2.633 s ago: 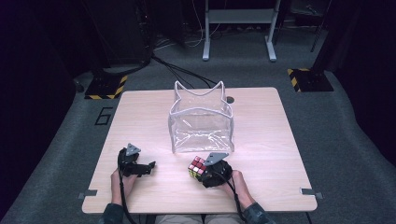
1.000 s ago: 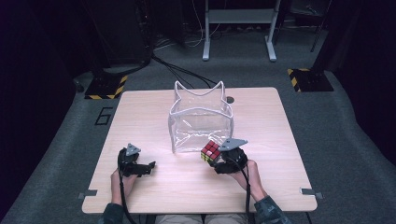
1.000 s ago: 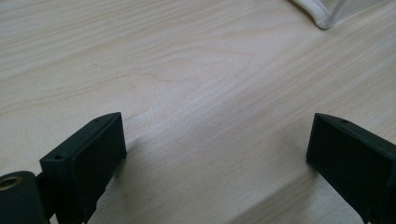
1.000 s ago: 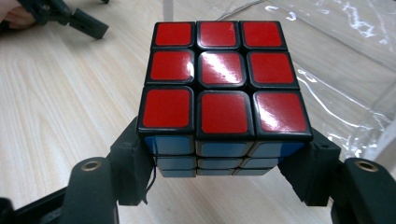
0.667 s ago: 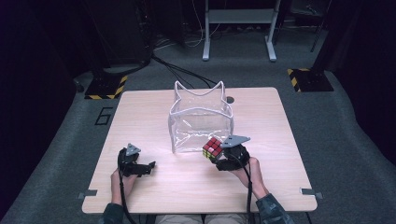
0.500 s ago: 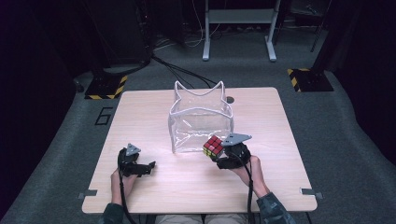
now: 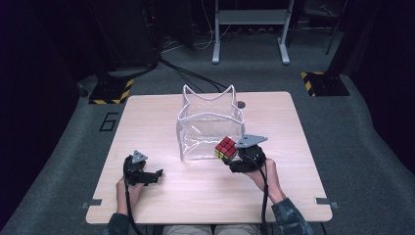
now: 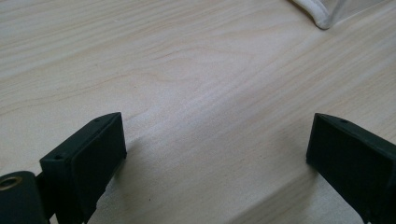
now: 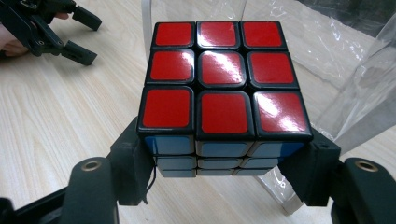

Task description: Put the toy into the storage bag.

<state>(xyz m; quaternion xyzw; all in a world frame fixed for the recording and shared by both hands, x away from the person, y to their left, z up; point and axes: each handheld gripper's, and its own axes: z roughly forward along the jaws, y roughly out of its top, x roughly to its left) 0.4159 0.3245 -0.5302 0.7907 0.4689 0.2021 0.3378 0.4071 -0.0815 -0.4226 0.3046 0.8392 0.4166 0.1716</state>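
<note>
A Rubik's cube point(image 7: 226, 147) with its red face up is held off the table, and my right gripper point(image 7: 234, 155) is shut on it. In the right gripper view the cube point(image 9: 224, 88) sits between both jaws, just in front of the clear plastic bag point(image 9: 345, 70). That bag point(image 7: 210, 122) stands open-topped at the table's middle, with the cube at its front right corner. My left gripper point(image 7: 155, 175) rests on the table at the front left, open, with bare wood between its jaws point(image 8: 215, 154).
The wooden table point(image 7: 161, 196) has free room in front and to both sides of the bag. A small dark hole point(image 7: 240, 104) sits behind the bag. Dark floor, cables and a metal stand point(image 7: 249, 29) lie beyond the far edge.
My right gripper has lifted the cube from the table's front and carried it up and toward the bag's front right corner. The left gripper has stayed put.
</note>
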